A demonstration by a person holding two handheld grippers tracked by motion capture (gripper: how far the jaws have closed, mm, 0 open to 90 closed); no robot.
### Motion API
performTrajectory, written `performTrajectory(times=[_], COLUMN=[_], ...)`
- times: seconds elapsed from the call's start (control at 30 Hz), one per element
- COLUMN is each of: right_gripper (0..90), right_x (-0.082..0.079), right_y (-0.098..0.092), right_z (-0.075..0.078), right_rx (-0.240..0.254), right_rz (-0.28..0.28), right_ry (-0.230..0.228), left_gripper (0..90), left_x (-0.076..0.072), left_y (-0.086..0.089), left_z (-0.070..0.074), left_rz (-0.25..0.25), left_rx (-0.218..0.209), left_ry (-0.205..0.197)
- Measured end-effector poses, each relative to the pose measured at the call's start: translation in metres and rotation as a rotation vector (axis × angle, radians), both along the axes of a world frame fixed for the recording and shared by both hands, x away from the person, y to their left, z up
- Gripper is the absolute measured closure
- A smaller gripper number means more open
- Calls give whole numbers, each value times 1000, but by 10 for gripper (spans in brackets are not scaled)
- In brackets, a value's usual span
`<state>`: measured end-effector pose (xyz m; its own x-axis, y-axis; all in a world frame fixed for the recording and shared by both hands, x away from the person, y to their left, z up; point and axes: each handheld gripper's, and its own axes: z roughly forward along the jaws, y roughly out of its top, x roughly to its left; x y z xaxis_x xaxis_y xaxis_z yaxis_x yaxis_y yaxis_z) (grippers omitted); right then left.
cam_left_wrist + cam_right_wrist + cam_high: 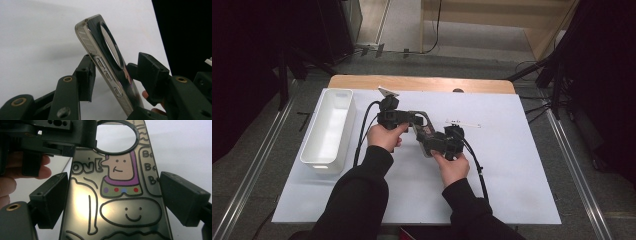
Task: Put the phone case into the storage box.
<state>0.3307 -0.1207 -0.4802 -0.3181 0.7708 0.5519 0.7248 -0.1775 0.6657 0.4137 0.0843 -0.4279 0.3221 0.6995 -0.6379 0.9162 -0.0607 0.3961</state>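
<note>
High view: we hold a dark cartoon-printed phone case [426,131] above the white mat [512,165] btwn both grippers. Left gripper view: left gripper [113,75] jaws straddle its edge, contact unclear. Right gripper view: right gripper [113,200] pinches its sides. Handover looks half done; white plastic bin [328,131] awaits.

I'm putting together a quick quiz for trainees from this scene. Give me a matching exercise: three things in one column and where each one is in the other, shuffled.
Things:
1. phone case
2. white bin
3. thin white stick

Places:
A. lying flat on the white mat, just beyond the right hand
B. held up above the mat
C. standing at the mat's left edge

Pairs: 1-B, 2-C, 3-A
</note>
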Motion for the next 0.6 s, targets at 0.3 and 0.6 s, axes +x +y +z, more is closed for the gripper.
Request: performTrajectory(times=[0.3, 0.6], right_gripper=[107, 107], right_x=[0, -1], right_y=[0, 1], right_z=[0, 1], right_rx=[1, 4], right_rz=[-3, -10], right_ry=[-6, -17], left_gripper=[592, 630], left_x=[1, 3], left_y=[-1, 1], left_z=[-3, -3], left_rz=[-12, -2], left_rx=[2, -23], left_ry=[19, 31])
